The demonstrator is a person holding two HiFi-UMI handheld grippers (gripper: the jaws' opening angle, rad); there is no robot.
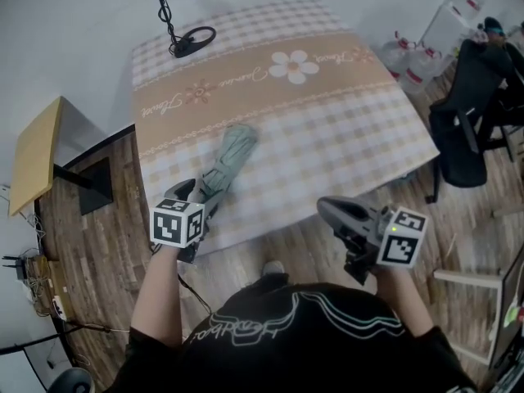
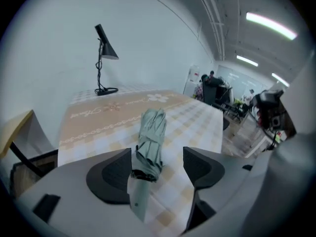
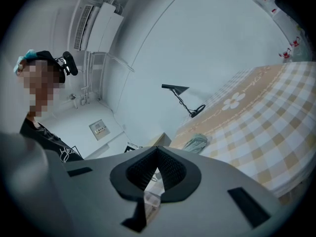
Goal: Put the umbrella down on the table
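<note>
Umbrella: your folded umbrella (image 2: 150, 142) lies flat on the table near its front edge. It has soft grey-green fabric in crumpled pleats and a smooth, paler, stubby handle that points back at you.
Left gripper: your left gripper (image 2: 157, 156) has its jaws wide apart on either side of the handle end. The right pad is clear of the fabric, and you cannot tell whether the left one brushes it.
Right gripper: your right gripper (image 3: 157, 153) has its ribbed black pads closed tip to tip on nothing. It is off the table, over the wood-plank floor (image 1: 106, 244).
Table: the table (image 1: 352, 129) wears a checked beige-and-white cloth with a peach band and a daisy print.
Hard to see: in the head view your left marker cube hides the handle's end.
Around: a black desk lamp (image 1: 182, 6) stands at the far corner and a black chair (image 1: 467, 137) on the right.
</note>
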